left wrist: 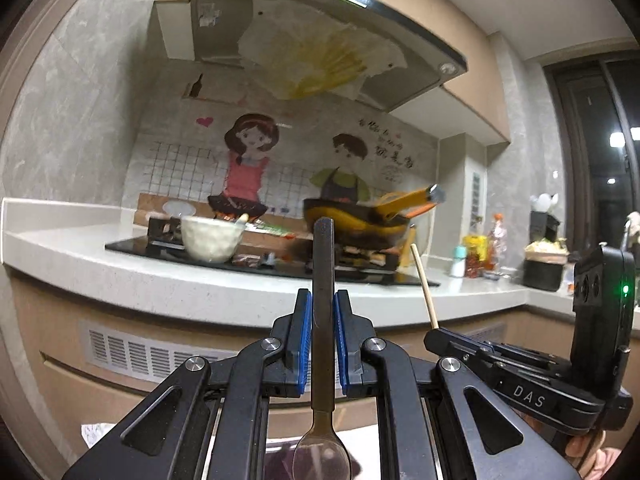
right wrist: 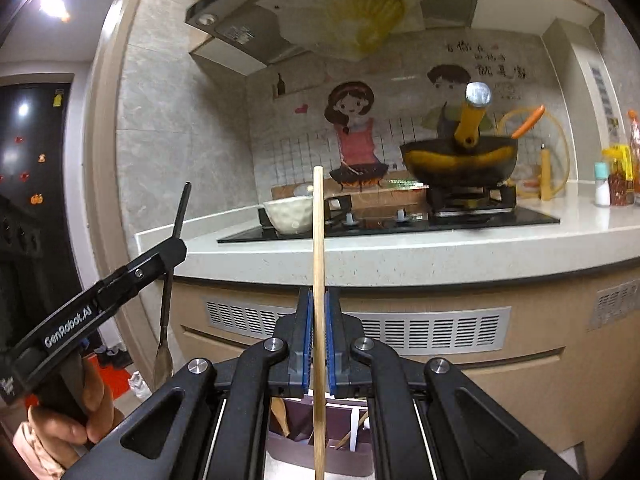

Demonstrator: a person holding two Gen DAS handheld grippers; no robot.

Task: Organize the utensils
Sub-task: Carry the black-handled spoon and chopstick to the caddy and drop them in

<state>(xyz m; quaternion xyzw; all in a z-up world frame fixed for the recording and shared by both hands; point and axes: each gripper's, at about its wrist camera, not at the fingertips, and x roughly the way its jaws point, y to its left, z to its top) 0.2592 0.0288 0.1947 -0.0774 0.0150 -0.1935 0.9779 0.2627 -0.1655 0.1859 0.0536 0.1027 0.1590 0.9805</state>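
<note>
My left gripper (left wrist: 323,300) is shut on a dark metal spoon (left wrist: 323,320), handle up and bowl hanging down near the lower edge of the left wrist view. My right gripper (right wrist: 319,300) is shut on a single wooden chopstick (right wrist: 319,280) that stands upright between the blue pads. The right wrist view also catches the left gripper (right wrist: 170,252) at the left with the spoon (right wrist: 168,300) dangling from it. In the left wrist view the right gripper (left wrist: 434,332) sits at the right with the chopstick (left wrist: 424,284) sticking up. A purple utensil holder (right wrist: 340,440) with wooden utensils lies below the right gripper.
Ahead is a white counter (left wrist: 200,280) with a black gas hob. A white bowl (left wrist: 210,238) stands on the left burner, a dark wok with a yellow handle (left wrist: 360,220) on the right. Bottles and jars (left wrist: 480,252) crowd the counter's right end. A range hood (left wrist: 320,40) hangs above.
</note>
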